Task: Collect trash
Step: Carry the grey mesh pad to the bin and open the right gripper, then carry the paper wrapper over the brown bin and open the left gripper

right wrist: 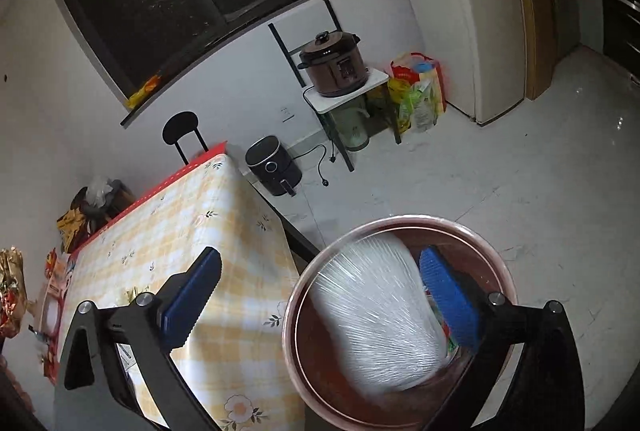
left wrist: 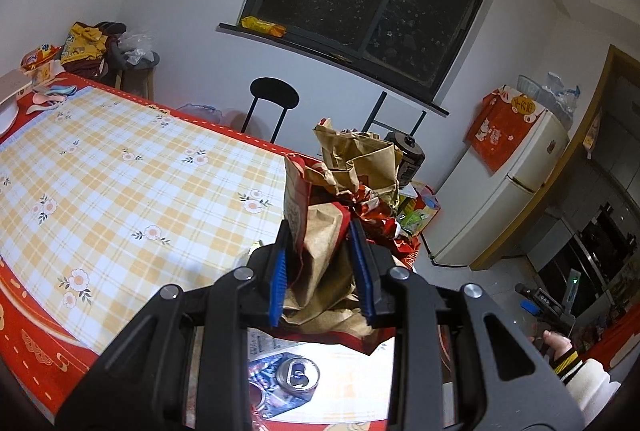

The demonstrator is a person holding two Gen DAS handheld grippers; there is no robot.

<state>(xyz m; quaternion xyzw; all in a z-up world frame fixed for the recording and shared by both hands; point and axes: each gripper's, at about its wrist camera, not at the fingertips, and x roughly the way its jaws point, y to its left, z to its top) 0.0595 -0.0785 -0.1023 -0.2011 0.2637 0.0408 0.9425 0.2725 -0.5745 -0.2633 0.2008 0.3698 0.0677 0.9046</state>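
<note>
My left gripper [left wrist: 320, 251] is shut on a crumpled brown and red paper bag [left wrist: 326, 251] and holds it above the near corner of the checked table [left wrist: 120, 171]. More crumpled brown paper [left wrist: 356, 159] sticks up behind it. An opened drink can [left wrist: 298, 375] lies on the table under the gripper. My right gripper [right wrist: 320, 295] is open above a round reddish bin [right wrist: 496, 255] on the floor beside the table. A blurred white plastic-wrapped roll [right wrist: 376, 315] is inside the bin, between the fingers but not touching them.
A black stool [left wrist: 274, 95] stands behind the table. A cooker [right wrist: 334, 65] sits on a small stand, an air fryer [right wrist: 272, 165] on the floor, a filled shopping bag [right wrist: 418, 91] beside a white fridge [right wrist: 484, 31]. Dishes and bags crowd the table's far end [left wrist: 48, 71].
</note>
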